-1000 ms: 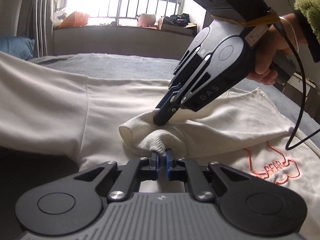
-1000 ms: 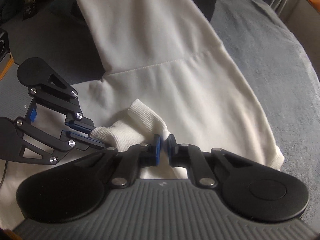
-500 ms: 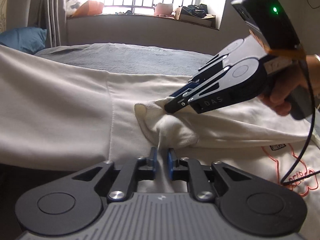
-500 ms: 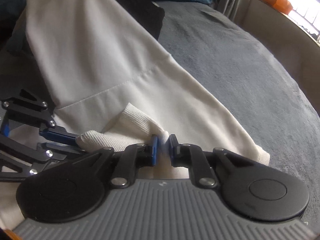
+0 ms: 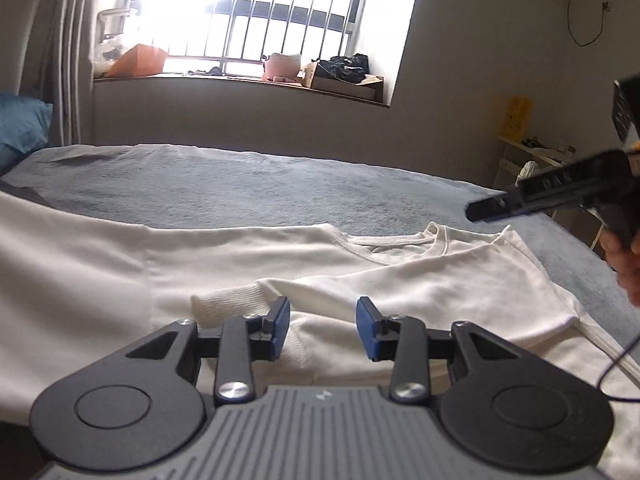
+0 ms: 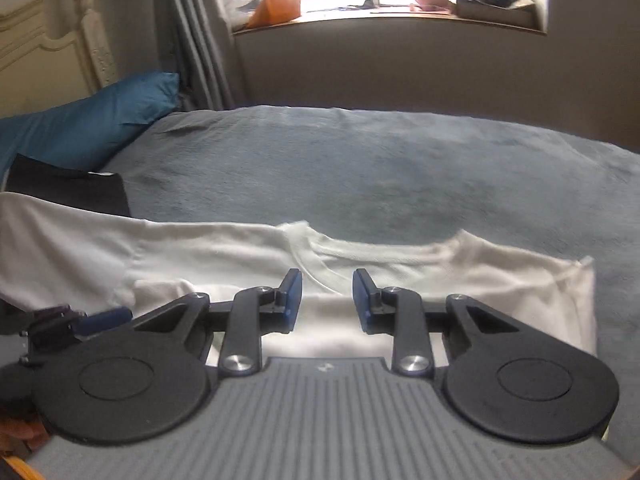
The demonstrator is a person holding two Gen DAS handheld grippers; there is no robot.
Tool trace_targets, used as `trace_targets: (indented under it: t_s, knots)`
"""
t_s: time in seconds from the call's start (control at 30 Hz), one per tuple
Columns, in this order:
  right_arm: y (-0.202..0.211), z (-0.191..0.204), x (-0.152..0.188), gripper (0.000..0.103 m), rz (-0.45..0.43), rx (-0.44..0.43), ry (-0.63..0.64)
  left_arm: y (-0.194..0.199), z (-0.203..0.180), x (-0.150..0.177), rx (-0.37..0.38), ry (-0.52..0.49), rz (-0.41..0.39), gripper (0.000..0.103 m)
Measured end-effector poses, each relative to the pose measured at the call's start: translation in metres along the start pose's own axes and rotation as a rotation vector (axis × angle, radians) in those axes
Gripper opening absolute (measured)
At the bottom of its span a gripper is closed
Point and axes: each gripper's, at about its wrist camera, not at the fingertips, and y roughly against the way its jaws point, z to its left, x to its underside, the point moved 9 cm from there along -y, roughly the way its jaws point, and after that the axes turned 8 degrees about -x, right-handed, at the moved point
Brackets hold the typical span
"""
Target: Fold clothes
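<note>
A white long-sleeved sweatshirt lies flat on the grey bed. One sleeve is folded across its body, and the ribbed cuff rests just past my left gripper, which is open and holds nothing. In the right wrist view the same sweatshirt lies with its neckline ahead of my right gripper, also open and empty. The right gripper shows at the right edge of the left wrist view, raised above the cloth. The left gripper's fingertips peek in at the lower left.
The grey bedspread stretches to a wall below a barred window with clutter on the sill. A blue pillow and a dark garment lie at the left. A black cable trails over the shirt's right side.
Both grippers were shut on the sleeve cuff and have let it go. The sleeve now lies folded across the body. Both grippers have lifted back, the right one far to the right.
</note>
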Motion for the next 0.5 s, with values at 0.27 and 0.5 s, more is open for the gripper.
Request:
trace_targets:
  t_s: [0.27,0.5]
  knots:
    - [0.006,-0.134,0.076,0.018,0.071,0.316,-0.158,-0.020,0.014,0.033,-0.060,0.013,0.087,0.036]
    - [0.015,-0.144,0.042,0.015,-0.071,0.226,-0.223,-0.013,0.015,0.036,-0.078,0.011,0.114,0.037]
